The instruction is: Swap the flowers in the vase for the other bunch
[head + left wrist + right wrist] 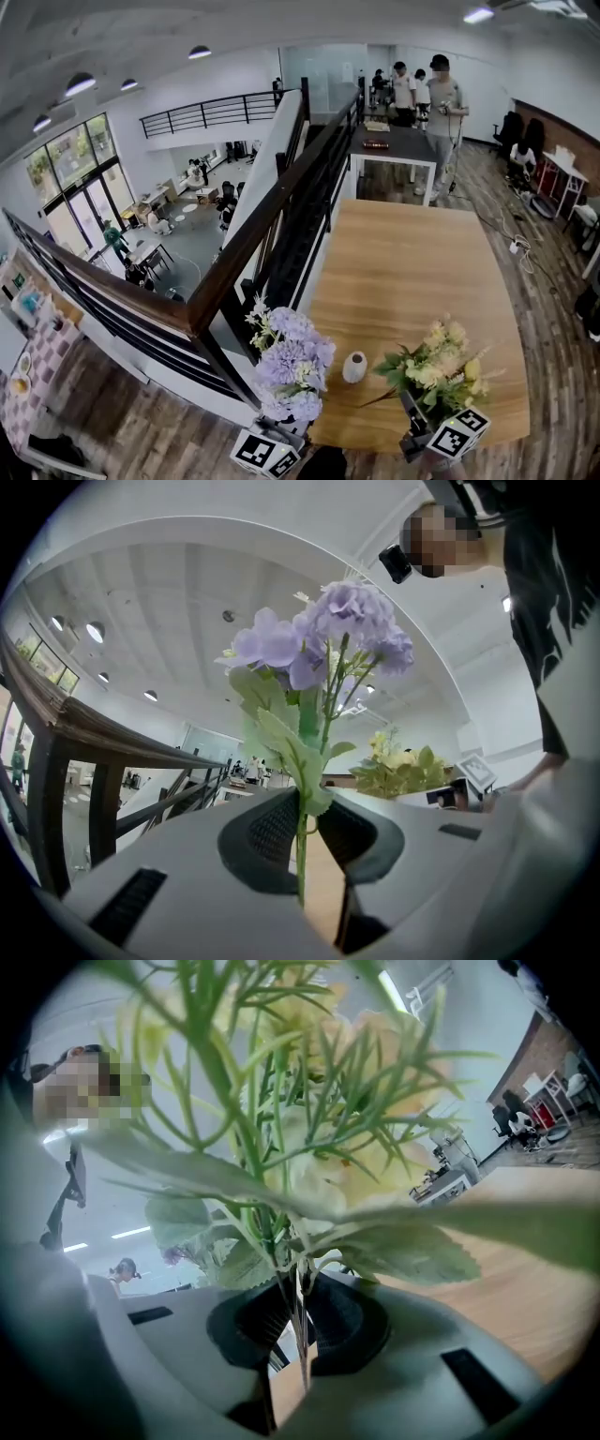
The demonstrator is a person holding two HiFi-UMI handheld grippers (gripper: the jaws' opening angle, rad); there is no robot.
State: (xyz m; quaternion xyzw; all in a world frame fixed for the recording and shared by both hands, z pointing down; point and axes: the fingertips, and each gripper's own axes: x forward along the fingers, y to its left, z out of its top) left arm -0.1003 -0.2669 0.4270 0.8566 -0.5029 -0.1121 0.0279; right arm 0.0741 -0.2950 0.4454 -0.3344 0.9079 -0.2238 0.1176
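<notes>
A small white vase [354, 367] stands with nothing in it near the front edge of the wooden table [412, 272]. To its left my left gripper [284, 427] is shut on the green stem of the purple bunch [292, 361], which stands upright; in the left gripper view the purple bunch [323, 635] rises from between the pads of that gripper [302, 834]. On the vase's right my right gripper [413, 413] is shut on the thin stems of the yellow bunch [438, 366]. The yellow bunch [309, 1129] fills the right gripper view above that gripper [298, 1324].
A dark railing [272, 211] runs along the table's left side, with a drop to a lower floor beyond it. At the far end stands a dark table [394, 145] with several people [442, 103] around it. Cables lie on the floor at right.
</notes>
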